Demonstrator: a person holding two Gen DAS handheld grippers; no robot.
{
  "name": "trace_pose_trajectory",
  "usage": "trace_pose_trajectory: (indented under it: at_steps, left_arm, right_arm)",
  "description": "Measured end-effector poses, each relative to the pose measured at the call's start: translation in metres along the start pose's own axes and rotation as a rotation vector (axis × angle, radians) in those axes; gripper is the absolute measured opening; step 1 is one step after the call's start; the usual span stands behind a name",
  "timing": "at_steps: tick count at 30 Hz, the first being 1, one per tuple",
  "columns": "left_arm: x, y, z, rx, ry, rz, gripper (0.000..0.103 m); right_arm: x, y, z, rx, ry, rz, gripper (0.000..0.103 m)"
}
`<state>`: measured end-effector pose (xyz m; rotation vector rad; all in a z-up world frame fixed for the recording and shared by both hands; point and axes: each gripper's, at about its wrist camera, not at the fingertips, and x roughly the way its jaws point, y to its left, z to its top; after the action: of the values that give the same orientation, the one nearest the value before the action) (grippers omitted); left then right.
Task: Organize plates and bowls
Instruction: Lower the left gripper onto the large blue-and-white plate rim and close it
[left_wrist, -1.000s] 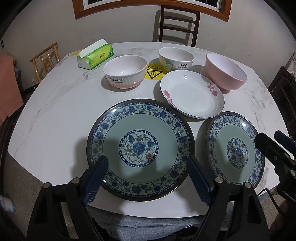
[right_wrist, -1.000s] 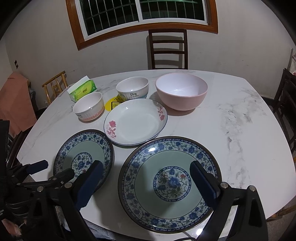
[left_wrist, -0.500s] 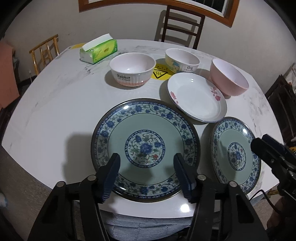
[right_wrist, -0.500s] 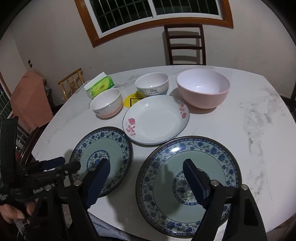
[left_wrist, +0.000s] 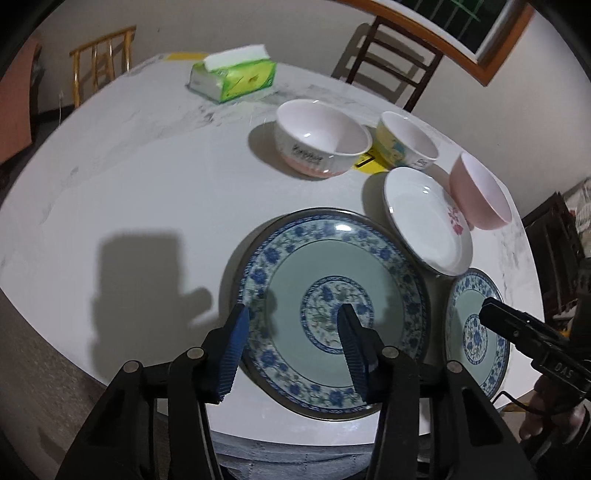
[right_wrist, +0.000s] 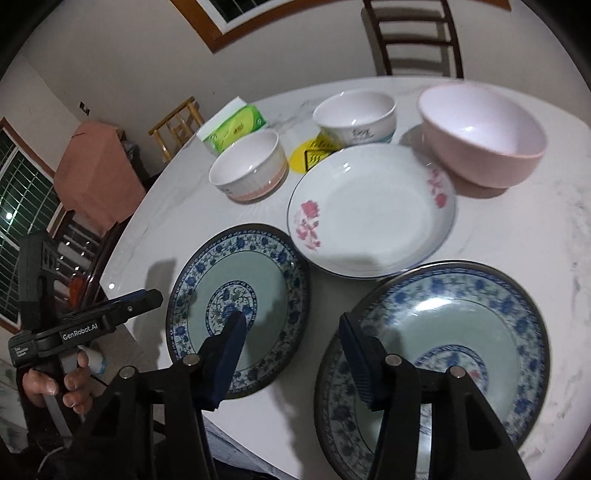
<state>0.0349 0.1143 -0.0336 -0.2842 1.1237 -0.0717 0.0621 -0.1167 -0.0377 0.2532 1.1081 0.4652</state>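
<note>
Two blue-patterned plates lie side by side at the table's near edge. The left plate (left_wrist: 332, 295) has its left rim between the fingers of my left gripper (left_wrist: 291, 332), whose jaws are closing with the pads clear of the rim. My right gripper (right_wrist: 291, 343) hovers over the gap between the left plate (right_wrist: 236, 280) and the right plate (right_wrist: 461, 332). Its jaws are closing too, and both plates' facing rims lie under them untouched. Behind stand a white flowered plate (right_wrist: 369, 210), a pink bowl (right_wrist: 480, 136), a ribbed bowl (right_wrist: 247, 166) and a "Dog" bowl (right_wrist: 354, 118).
A green tissue pack (left_wrist: 232, 77) lies at the far left of the marble table (left_wrist: 129, 192). A yellow warning sticker (right_wrist: 314, 155) shows between the bowls. Wooden chairs (left_wrist: 391, 62) stand around the table. A hand (right_wrist: 74, 384) holds the left gripper's handle.
Both grippers' jaws have narrowed a lot. The left gripper slid left, so the plate's left rim now lies between its fingers. The right gripper moved left and tipped further down.
</note>
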Motion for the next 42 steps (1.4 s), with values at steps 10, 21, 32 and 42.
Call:
trace_pose_trajectory:
  at_steps: [10,21,32,42]
  left_arm:
    - [0.024,0.032,0.003,-0.117,0.093,-0.085,0.034]
    - [0.031,0.048,0.005,-0.141,0.102,-0.1,0.027]
    - [0.042,0.058,0.002,-0.157,0.124,-0.115,0.021]
    - [0.047,0.056,0.0,-0.106,0.118,-0.102,0.014]
  right_arm:
    - [0.044,-0.016,0.023,0.072,0.129,0.042,0.041]
    - [0.071,-0.017,0.028,0.07,0.179,0.027,0.032]
    - [0.079,-0.015,0.025,0.057,0.199,0.019,0.027]
    - [0.081,-0.008,0.019,0.035,0.199,-0.017,0.014]
